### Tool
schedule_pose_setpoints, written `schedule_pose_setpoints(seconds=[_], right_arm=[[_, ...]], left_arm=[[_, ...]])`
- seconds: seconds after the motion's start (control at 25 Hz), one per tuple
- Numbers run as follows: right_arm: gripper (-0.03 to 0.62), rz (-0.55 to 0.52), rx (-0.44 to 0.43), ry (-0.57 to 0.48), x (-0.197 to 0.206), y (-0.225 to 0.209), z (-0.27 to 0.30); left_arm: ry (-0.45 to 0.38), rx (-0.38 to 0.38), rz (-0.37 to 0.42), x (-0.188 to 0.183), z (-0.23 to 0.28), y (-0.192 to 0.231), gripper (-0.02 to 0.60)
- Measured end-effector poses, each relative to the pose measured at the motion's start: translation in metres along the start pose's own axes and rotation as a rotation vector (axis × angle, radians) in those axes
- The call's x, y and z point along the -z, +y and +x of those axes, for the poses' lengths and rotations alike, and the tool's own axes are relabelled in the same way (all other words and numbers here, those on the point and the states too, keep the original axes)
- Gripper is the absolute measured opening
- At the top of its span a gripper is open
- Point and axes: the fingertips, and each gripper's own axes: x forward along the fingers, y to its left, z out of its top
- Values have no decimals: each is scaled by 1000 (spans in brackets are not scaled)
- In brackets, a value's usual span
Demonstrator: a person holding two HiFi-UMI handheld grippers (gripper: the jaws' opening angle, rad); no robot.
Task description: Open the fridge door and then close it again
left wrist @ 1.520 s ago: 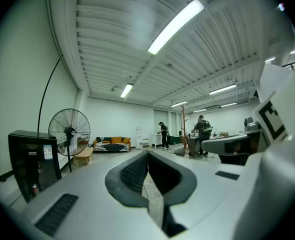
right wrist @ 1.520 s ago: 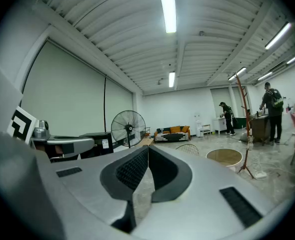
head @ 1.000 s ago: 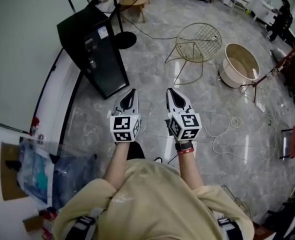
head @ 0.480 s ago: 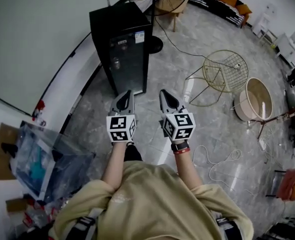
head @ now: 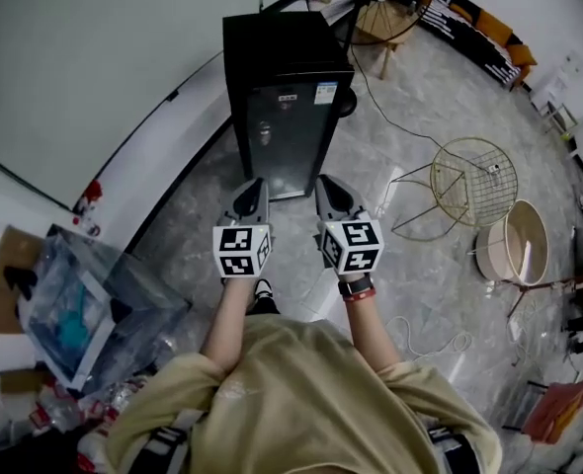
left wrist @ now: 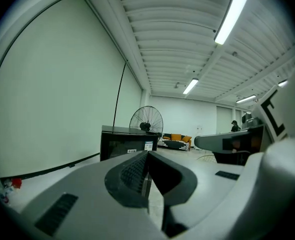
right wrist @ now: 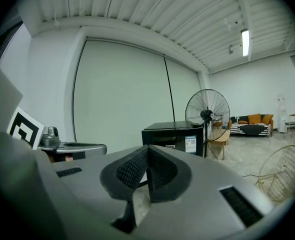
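Task not started. Fridge [head: 284,87] stands at 12 o'clock on the floor, door [head: 290,141] looks shut, untouched. Left tool [head: 255,188] & right tool [head: 328,188] are fully closed, empty, side by side, near the door but apart from it. Still to do: open, then close.

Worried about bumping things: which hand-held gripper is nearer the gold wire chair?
Right. The right hand-held gripper is clear of the wire chair, which stands to its right; the left hand-held gripper lies farther off, beyond the right one.
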Motion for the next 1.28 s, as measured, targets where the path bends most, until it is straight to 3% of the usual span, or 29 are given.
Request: schedule_pose_setpoints(seconds=[0.64,1.04,1.28], right_arm=[[25,-50,-94,9,-27,42,161],[25,-61,-116,29,-33,36,202],[25,-112,-173,68,-37,26,236]], left_arm=[[18,-34,-15,-18,79,129,20],[62,-29,-37,-12,106,157,21],[82,-65,-54,-5,133,176,21]])
